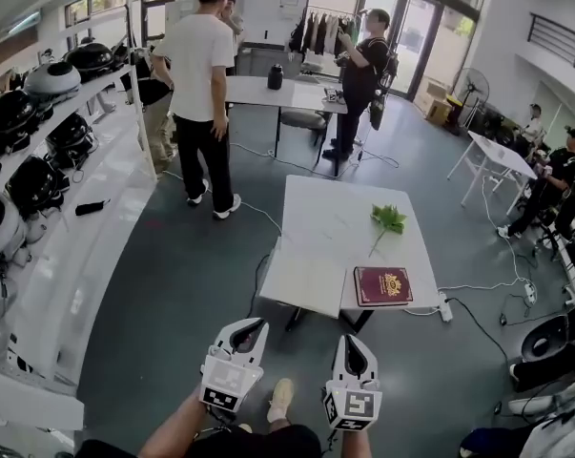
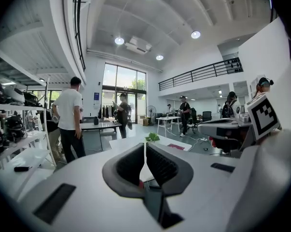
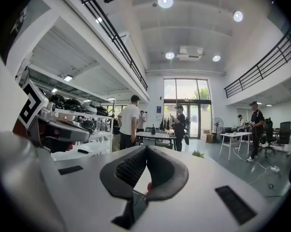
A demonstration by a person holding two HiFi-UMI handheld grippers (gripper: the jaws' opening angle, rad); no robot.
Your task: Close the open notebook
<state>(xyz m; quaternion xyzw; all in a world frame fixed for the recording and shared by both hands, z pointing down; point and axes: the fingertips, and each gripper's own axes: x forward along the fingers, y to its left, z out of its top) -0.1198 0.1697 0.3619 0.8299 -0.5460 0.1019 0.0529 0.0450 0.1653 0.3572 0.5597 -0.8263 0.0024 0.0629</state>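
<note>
Far left: white shelves (image 1: 87, 208) stocked with helmets (image 1: 53, 76). Next right, at the back: person in white shirt (image 1: 199, 65), standing on the grey floor (image 1: 173, 294). Bottom centre-left: left gripper (image 1: 252, 328), held in the air over the floor, short of the table; jaws pressed together, nothing between them, confirmed in the left gripper view (image 2: 145, 146). Centre: white table (image 1: 325, 208), well apart from both grippers. Bottom centre-right: right gripper (image 1: 349, 343), level with the left; jaws likewise closed tip to tip and empty, as seen in the right gripper view (image 3: 146, 149). On the table, right of centre: green sprig (image 1: 388, 219). Nearer, at the table's near right corner: notebook (image 1: 382, 285), lying flat, maroon cover with gold emblem facing up, touched by neither gripper. Right of the table, on the floor: power strip (image 1: 444, 306).
</note>
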